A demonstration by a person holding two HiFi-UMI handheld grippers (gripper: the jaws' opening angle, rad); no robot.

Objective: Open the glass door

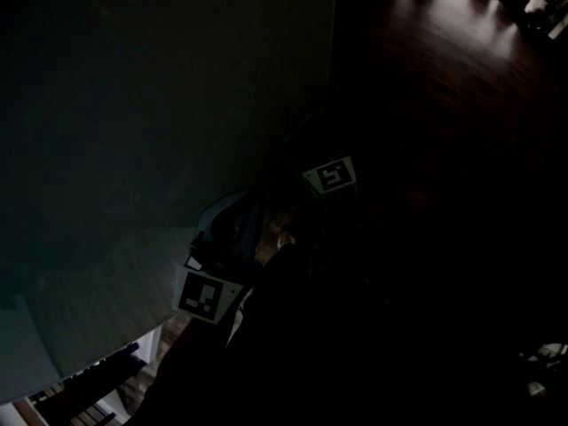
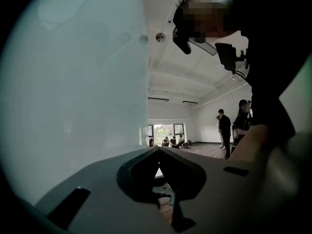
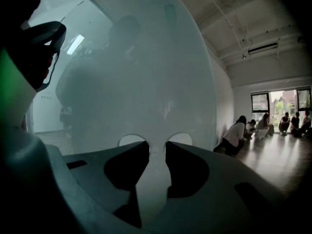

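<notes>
— So, nearest first: how do the jaws stand?
— On the left gripper (image 2: 157,149) the grey jaws are pinched together at the tips, with nothing between them. The right gripper (image 3: 157,152) keeps a narrow slot, and only pale glass shows through it.
— And the tall frosted glass door (image 2: 87,82)?
— Upright, long axis vertical. Its free edge runs straight up and down beside the left gripper, and its broad face looks at the right gripper.
— Farther off?
— People (image 3: 236,138) sit on a dark wooden floor (image 3: 278,160) by bright windows (image 3: 282,104).
</notes>
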